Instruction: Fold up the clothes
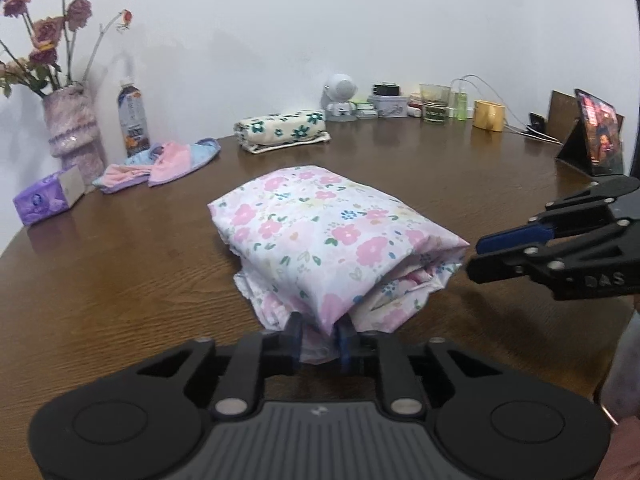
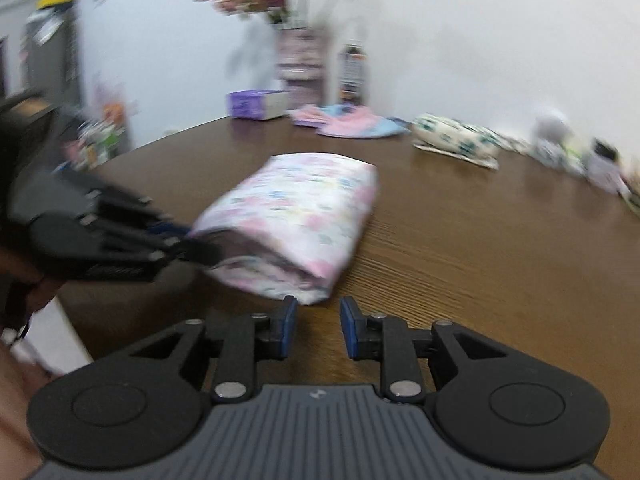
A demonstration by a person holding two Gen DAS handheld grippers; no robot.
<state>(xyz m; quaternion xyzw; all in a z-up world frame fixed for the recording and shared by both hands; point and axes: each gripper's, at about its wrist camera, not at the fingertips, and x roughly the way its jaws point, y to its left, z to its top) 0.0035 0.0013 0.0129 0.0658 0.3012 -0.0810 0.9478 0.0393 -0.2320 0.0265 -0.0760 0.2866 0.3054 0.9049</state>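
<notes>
Floral folded garment [image 1: 320,240] pinched by the left gripper [image 1: 320,336] (level, low); right gripper [image 2: 318,328] hovers beside, jaws apart and empty.

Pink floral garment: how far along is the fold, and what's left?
Done: the pink floral garment lies as a compact multi-layer bundle on the table; a green-flowered piece sits folded further back. In hand: the left gripper pinches the bundle's near edge; the right gripper is open and clear. Left: release, then perhaps the pink-and-blue cloth, which is unfolded.
</notes>
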